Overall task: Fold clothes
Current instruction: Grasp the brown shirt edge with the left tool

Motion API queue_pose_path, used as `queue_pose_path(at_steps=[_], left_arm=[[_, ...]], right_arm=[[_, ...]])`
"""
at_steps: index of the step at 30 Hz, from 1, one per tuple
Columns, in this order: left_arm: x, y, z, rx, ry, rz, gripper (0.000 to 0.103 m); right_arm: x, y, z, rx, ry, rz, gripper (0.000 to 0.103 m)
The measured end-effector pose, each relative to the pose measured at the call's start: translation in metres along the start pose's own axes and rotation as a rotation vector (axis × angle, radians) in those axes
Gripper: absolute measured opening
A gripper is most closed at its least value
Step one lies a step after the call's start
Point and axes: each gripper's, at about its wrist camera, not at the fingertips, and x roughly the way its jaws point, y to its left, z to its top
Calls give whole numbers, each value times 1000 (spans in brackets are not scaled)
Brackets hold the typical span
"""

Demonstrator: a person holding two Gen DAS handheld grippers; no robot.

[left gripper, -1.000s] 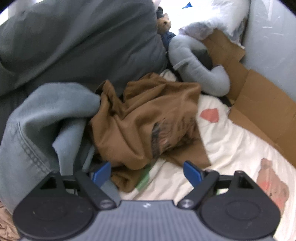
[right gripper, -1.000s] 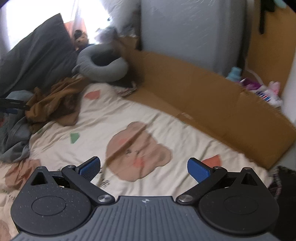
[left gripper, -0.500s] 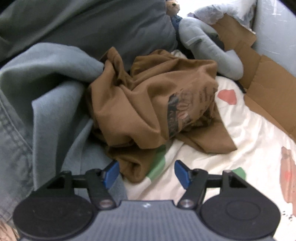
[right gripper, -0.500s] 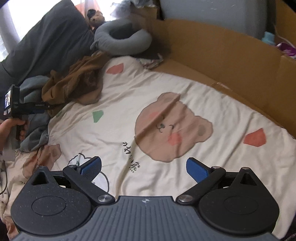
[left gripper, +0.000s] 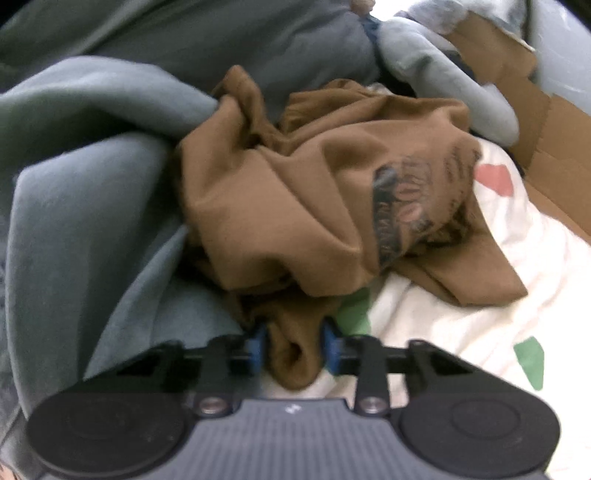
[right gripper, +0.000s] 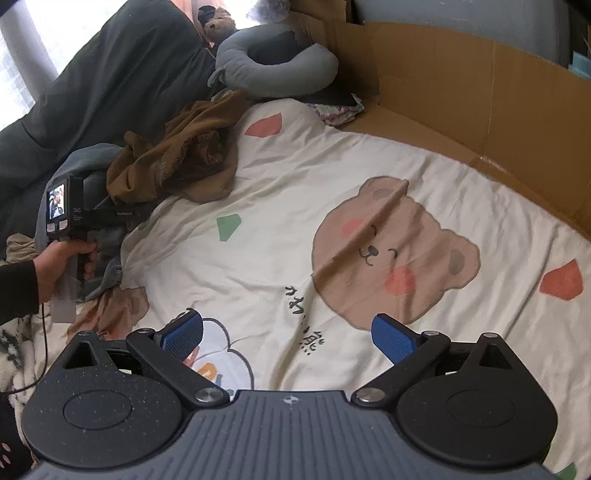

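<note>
Right now my left gripper (left gripper: 293,349) is closing on the near fold of the brown shirt (left gripper: 314,206), which is heaped up-frame from it on the bed (right gripper: 295,192); my right gripper (right gripper: 288,338) hangs released, well apart.

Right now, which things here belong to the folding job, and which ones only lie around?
Part of the job:
- brown shirt, crumpled; a fold of it sits between the closing left gripper
- grey-blue garment beside it
- right gripper, open over the bear sheet

Just lying about:
- grey neck pillow
- cardboard
- dark pillow
- teddy bear
</note>
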Motion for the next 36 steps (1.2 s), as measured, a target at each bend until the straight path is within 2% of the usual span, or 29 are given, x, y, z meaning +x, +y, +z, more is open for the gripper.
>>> queue_pose_path(at_steps=[2,5,10,14,25,26,29,36], left_arm=[[-3,1,-1,7,-2,-13,14],[-14,2,-4,12,-11,-43,10],[-38,0,-9,-8,-37,-93,9],[-57,0,-9,-50,-32,-125,8],[-120,-11,-18,-110,-65,-274,8],[-121,-12,-19,-99,-60,-278,8],[-123,-10,-23,-154,-31,-288,8],[-147,-20,-37,-101,2,-319,8]], right_arm=[[3,1,-1,12,7,22,100],[5,4,-2,8,17,35,100],[0,2,0,6,5,61,100],[5,-2,5,72,-18,97,100],[-6,27,4,116,-55,168,100],[-5,31,4,116,-55,173,99],[-4,38,5,113,-67,195,99],[-3,40,-4,219,-100,222,99]])
